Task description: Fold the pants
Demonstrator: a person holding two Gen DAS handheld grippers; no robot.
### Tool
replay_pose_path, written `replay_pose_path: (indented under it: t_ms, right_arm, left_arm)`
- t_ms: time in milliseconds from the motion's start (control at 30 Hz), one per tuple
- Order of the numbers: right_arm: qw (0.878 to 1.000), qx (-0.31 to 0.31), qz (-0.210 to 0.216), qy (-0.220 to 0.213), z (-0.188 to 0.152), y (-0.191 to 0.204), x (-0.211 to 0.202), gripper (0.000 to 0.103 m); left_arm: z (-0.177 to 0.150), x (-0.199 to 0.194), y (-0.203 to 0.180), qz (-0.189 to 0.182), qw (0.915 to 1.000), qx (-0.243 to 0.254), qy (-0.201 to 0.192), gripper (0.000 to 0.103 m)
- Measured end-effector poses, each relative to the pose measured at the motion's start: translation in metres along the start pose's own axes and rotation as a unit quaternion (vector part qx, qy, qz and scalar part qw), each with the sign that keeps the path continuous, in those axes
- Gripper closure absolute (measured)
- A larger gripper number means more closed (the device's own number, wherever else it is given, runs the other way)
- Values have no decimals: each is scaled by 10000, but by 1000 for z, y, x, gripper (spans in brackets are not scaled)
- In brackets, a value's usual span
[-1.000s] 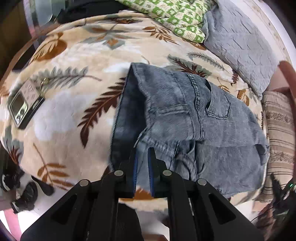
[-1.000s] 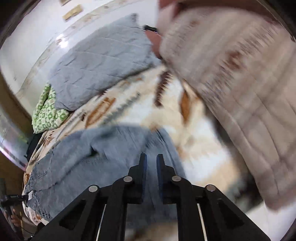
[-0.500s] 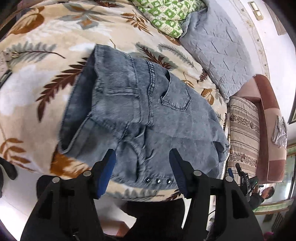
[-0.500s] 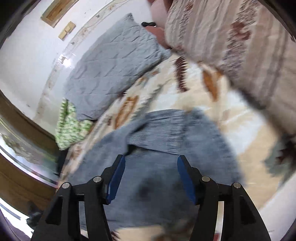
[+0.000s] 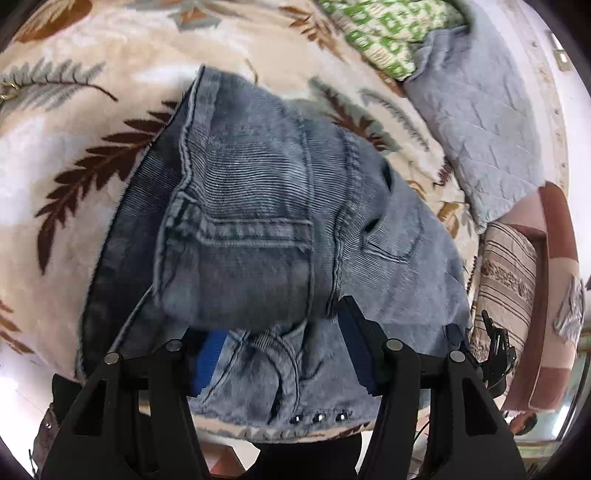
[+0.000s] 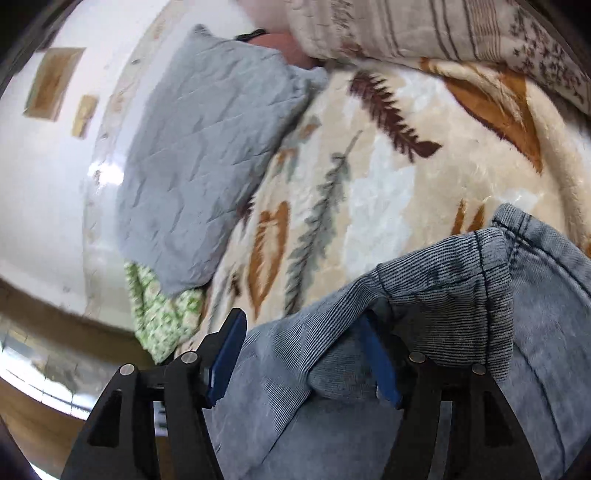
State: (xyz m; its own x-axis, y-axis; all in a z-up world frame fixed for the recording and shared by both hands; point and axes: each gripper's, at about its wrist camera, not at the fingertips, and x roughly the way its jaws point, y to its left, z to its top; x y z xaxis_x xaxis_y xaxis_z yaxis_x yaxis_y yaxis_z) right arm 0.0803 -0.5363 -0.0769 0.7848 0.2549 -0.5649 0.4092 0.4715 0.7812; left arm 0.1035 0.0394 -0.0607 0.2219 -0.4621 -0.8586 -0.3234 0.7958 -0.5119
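Note:
Grey-blue denim pants [image 5: 258,221] lie folded on a leaf-patterned blanket [image 5: 92,147], with a back pocket and a row of rivets facing up. My left gripper [image 5: 277,321] stands open low over their near edge, a bunched fold of denim between its blue pads. That fold hides part of the left pad. In the right wrist view, a turned-over flap of the pants [image 6: 443,295] lies between the fingers of my right gripper [image 6: 301,317]. Its jaws are closing, and the pads are still apart from the cloth.
A grey quilted pillow [image 5: 480,122] and a green patterned cloth [image 5: 388,33] lie at the far side of the bed. A striped cushion [image 5: 506,266] sits to the right against a brown headboard. The bed's near edge runs just below the pants.
Both grippers went from shut to open and dropped closer to the pants. The left view slid right, so the phone left the picture. The right view rolled, and denim now lies between its fingers.

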Motion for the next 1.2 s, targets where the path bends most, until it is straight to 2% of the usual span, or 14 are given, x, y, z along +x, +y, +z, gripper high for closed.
replay_pose_path:
  t_ms: [33,67,100,133,200,333,467,667,800,933,1000,1100,1167,1200]
  right_arm:
    - [10000,3,-28,40,2,0,6,54]
    - [9999,-51,-128,43,3,1,9,80]
    - [9995,-147,-269,37,5,2,12,97]
    - [9995,-201,-240,12,8,5,11,97]
    - [9993,-344,56,-155,13,15,-2,98]
    - [9871,-1287,819,-497,4,58,-60,98]
    - [9810,-1806,620,-353,-39,45,-103,98]
    - [9926,-1209,105,-102,-90,-37,-124,98]
    - [9968,-792,-42,5,-106,-72,-121,93]
    - [9985,-549,-52,-32,-111,-79,-124,91]
    - [9982,-575,-173,-25,-113,-77,-126,72]
    - [9969,-715,-337,-35,-120,-66,-131,40]
    - [9949,-880,-496,8,-129,-54,-134,34]
    - [9944,-919,-521,39,-131,-49,-135,32]
  left_arm:
    - [3,4,1,4,10000,-25,2,47]
    - [6,6,-1,46,10000,-19,-32,54]
    - [9,6,-2,61,10000,-3,-65,80]
    - [13,7,-4,-47,10000,9,-27,91]
    - [19,-3,-10,-132,9998,-1,-145,94]
    - [11,-55,-30,-334,9939,528,-908,94]
    - [-16,-74,-21,-283,9911,865,-967,94]
    - [-48,-40,24,64,9973,646,-328,94]
    - [-50,-37,35,-14,9987,446,-238,93]
    - [-56,-41,25,289,9963,720,-380,92]
    - [-59,-42,21,433,9947,833,-420,87]
    - [-66,-44,19,664,9910,1040,-526,69]
    - [-71,-48,15,795,9875,1190,-667,53]
    - [-73,-50,13,818,9859,1261,-730,51]
